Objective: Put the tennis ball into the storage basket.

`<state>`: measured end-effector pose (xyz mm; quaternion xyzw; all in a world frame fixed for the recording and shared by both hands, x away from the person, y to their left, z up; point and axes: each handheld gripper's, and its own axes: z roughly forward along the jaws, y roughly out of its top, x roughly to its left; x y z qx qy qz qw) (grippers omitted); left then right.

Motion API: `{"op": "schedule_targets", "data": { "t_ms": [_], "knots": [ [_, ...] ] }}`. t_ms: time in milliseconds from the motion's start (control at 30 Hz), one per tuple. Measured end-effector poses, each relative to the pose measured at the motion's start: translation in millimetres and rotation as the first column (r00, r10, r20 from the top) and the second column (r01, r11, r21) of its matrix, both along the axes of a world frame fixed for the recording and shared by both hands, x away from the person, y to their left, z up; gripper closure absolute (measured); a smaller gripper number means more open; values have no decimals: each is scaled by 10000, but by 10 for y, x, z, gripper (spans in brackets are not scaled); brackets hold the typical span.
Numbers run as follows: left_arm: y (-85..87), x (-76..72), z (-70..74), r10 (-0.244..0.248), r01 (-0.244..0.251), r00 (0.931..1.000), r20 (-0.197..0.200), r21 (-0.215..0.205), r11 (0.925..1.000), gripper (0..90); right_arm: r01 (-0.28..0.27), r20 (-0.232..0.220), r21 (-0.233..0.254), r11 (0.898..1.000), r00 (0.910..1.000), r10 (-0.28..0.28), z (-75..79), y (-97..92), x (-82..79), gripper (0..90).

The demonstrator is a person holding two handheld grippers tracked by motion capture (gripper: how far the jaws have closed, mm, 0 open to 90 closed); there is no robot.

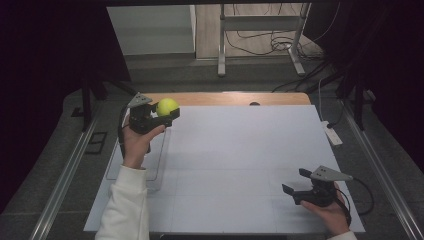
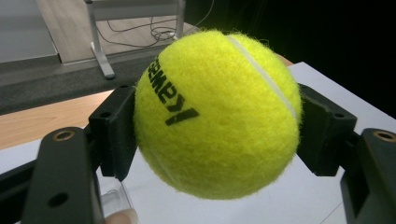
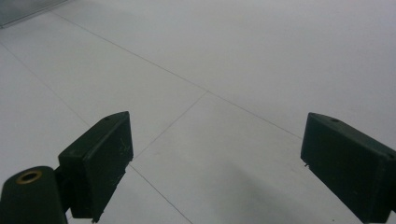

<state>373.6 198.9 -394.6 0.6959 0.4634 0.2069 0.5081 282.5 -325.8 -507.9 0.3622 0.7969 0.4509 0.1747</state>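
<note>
Tennis ball [image 2: 217, 114] fuzzy yellow felt, matt. Left tongs [image 2: 217, 130] matt black plastic, brass-look inserts. Table [image 1: 240, 150] smooth matt white sheet, wood edge at far side. Sleeve [image 1: 125, 205] white cloth.

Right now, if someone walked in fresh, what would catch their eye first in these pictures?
The bright yellow tennis ball, clamped between the jaws of the left gripper and held up above the far left of the white table. Next, the right gripper, jaws wide apart with nothing between them, low at the table's near right corner.
</note>
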Motion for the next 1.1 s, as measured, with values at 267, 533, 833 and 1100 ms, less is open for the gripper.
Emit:
{"op": "schedule_targets", "data": {
  "t_ms": [267, 533, 833, 1100],
  "knots": [
    [109, -3, 6, 341, -341, 9994, 22, 19, 9994, 266, 9, -8, 3, 10000, 10000, -9, -1, -1, 3, 96],
    [235, -8, 5, 828, -828, 9966, 51, 66, 9965, 266, 19, -5, -12, 10000, 10000, -19, -2, 2, 2, 96],
    [299, -11, 2, 1137, -1138, 9935, 62, 193, 9933, 266, 2, 7, 2, 10000, 10000, -2, -1, 6, 0, 96],
    [386, -2, -16, 1370, -1370, 9906, 11, 126, 9905, 266, -4, 5, 1, 10000, 10000, 4, -1, 6, 1, 96]
  ]
}}
